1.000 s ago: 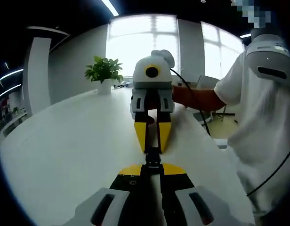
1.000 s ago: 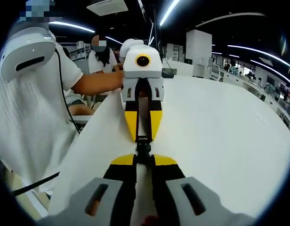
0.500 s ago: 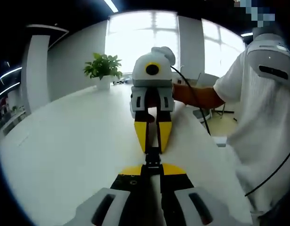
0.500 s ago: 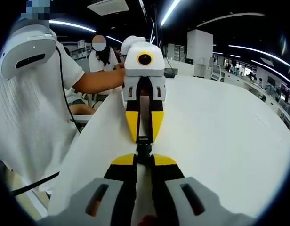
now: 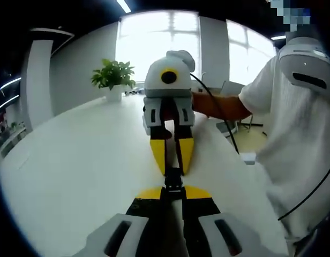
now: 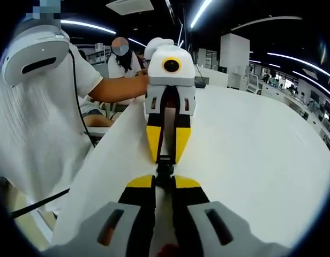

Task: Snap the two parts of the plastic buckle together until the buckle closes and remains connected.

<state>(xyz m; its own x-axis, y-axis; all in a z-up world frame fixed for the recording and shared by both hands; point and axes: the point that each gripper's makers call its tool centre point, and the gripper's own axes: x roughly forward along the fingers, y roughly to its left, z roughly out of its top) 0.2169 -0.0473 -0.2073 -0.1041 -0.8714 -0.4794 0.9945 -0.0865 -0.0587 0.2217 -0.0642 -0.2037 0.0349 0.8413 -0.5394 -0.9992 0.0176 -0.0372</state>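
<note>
Most of the buckle (image 5: 173,179) was hidden: in the left gripper view only a short dark piece showed at 6 o'clock, pinched between the left gripper (image 5: 172,191) and the right gripper (image 5: 172,160) facing it. Whether its two parts were joined could not be told. In the right gripper view the buckle (image 6: 164,168) was again a small dark stub between the right gripper (image 6: 164,182) and the left gripper (image 6: 166,152), its seam covered by the yellow tips. The person (image 6: 36,118) at 9 o'clock was cut off by the edge. The table (image 6: 250,160) ran out of view at 3 o'clock.
</note>
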